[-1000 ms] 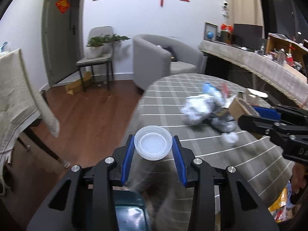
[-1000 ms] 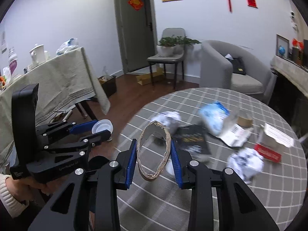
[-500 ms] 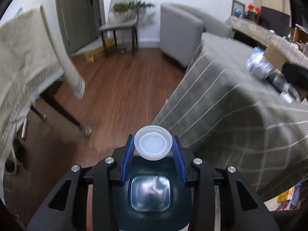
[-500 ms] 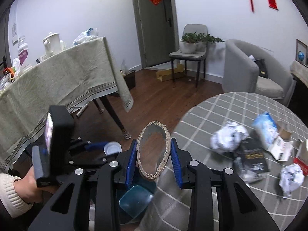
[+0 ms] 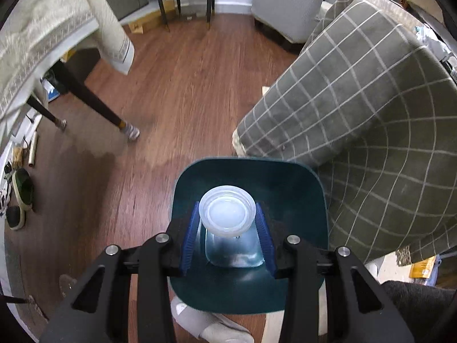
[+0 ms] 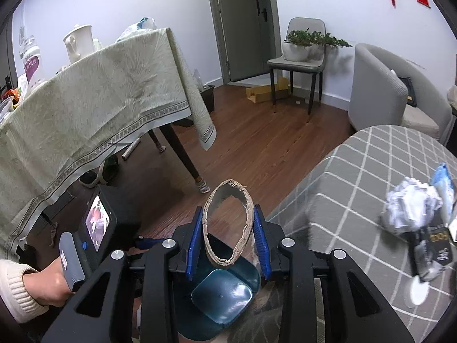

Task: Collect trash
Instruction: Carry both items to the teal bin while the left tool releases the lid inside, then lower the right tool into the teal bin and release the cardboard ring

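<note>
left gripper (image 5: 227, 238) is clamping a translucent plastic lid (image 5: 227, 215) between its blue pads (image 5: 189, 240), pinching it by the rim, flat face toward the camera. it is pointing steeply down, and the dark teal trash bin (image 5: 300, 183) is sitting right under it on the wood floor (image 5: 177, 91), its open mouth filling the frame around the lid. so the lid is hanging directly above the bin opening, close to its middle; a drop from here looks likely to land inside. checked tablecloth (image 5: 371, 120) of the round table is draping down just beside the bin's right rim.

right wrist view: right gripper (image 6: 228, 235) is squeezing a flattened cardboard roll (image 6: 227, 223) into a tall oval, long axis running up and away from the jaws, pads narrow on its sides. the bin (image 6: 228, 285) is showing low in this frame, below and slightly behind the roll, so this gripper is tilted less steeply and is not yet over the mouth. the person's left hand (image 6: 54, 283) is holding the other gripper's handle at lower left. crumpled paper (image 6: 411, 210) and other trash are lying on the table at right, well apart from both tools.

judgement: left hand is the nearer one to dumping; right needs to come over the opening first.
</note>
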A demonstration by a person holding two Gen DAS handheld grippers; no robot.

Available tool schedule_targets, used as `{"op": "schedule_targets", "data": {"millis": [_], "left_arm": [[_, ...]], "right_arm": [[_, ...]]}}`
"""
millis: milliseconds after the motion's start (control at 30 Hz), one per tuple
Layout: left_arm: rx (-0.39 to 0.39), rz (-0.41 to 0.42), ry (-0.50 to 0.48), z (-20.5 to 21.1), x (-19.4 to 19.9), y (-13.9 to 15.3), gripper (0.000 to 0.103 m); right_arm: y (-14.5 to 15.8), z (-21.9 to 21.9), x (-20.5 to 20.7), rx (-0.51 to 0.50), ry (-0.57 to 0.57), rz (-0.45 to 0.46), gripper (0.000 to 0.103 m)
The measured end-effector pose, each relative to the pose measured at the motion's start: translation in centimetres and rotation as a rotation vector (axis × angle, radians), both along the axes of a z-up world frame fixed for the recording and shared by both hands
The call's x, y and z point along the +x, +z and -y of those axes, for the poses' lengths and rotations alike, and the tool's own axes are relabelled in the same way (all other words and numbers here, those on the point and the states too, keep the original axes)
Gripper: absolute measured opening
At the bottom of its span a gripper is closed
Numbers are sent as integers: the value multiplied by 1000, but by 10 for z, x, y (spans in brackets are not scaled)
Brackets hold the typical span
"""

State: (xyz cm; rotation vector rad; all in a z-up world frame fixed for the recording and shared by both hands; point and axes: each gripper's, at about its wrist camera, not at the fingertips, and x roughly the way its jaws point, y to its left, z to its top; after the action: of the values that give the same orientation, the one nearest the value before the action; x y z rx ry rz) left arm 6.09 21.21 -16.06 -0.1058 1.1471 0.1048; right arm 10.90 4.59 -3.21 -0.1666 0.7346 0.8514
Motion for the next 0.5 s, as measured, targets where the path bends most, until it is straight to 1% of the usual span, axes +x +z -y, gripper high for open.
{"op": "schedule_targets", "data": {"millis": [133,200,267,400,500], "left_arm": [[-11,-38,3,-8,-8,-8,43],[-21,-44,5,-11,-9,-10,46],[-18,-38,7,-14,-11,-11,52],[-22,-21,8,-19,-13,-6,52],[-23,18,14,-23,-15,2,52]], "right_arm": [[-6,-11,1,-17,8,-7,34],[-11,-16,0,-24,12,-14,34],[-16,-21,1,-33,16,-25,34],[-26,-31,4,-50,19,-55,34],[-36,-38,6,-71,20,-80,34]]}}
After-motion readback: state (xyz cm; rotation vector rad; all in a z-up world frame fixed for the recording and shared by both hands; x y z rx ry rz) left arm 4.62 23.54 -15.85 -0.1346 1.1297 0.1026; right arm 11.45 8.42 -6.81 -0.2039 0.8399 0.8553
